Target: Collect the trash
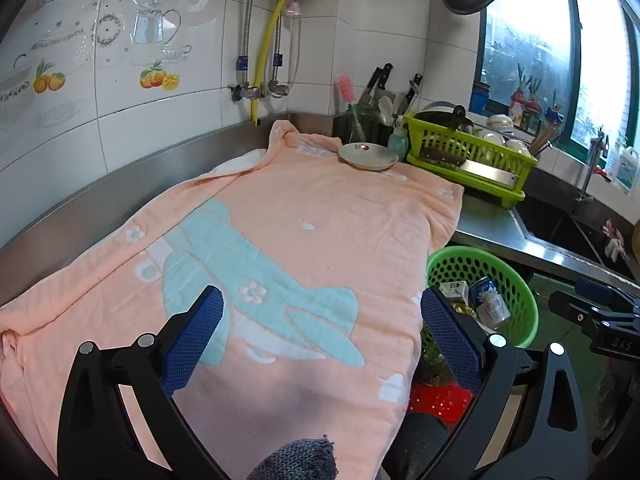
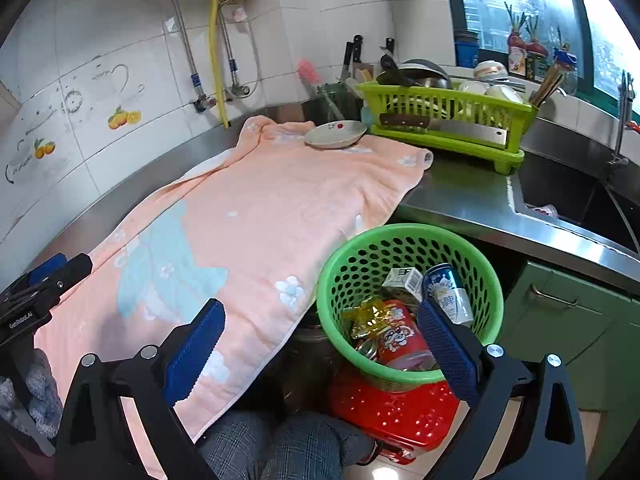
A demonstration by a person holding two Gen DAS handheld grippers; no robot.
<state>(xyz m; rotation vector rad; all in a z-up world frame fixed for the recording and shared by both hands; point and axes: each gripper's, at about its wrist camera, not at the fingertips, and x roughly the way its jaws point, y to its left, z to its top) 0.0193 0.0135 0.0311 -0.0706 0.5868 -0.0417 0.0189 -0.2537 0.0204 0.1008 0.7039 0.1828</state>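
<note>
A green perforated basket (image 2: pixel 344 264) sits on a red stool (image 2: pixel 392 412) beside the counter. Inside lie a blue-and-white can (image 2: pixel 446 292), a small carton (image 2: pixel 402 280), a red cup (image 2: pixel 400 336) and a yellow wrapper (image 2: pixel 368 314). My right gripper (image 2: pixel 320 340) is open over the basket's near left rim, nothing between its fingers. My left gripper (image 1: pixel 322 320) is open above the pink towel (image 1: pixel 280 248), also holding nothing. The left wrist view shows the basket (image 1: pixel 516 284) to the right with the can (image 1: pixel 490 300) in it. A white plate (image 1: pixel 368 156) rests at the towel's far end.
A lime dish rack (image 2: pixel 452 120) with a cleaver and bowls stands beyond the towel. A knife block (image 1: pixel 372 120) sits in the corner. The steel sink (image 2: pixel 580 200) lies to the right, green cabinets (image 2: pixel 568 312) below. A person's knees (image 2: pixel 280 444) are at the bottom.
</note>
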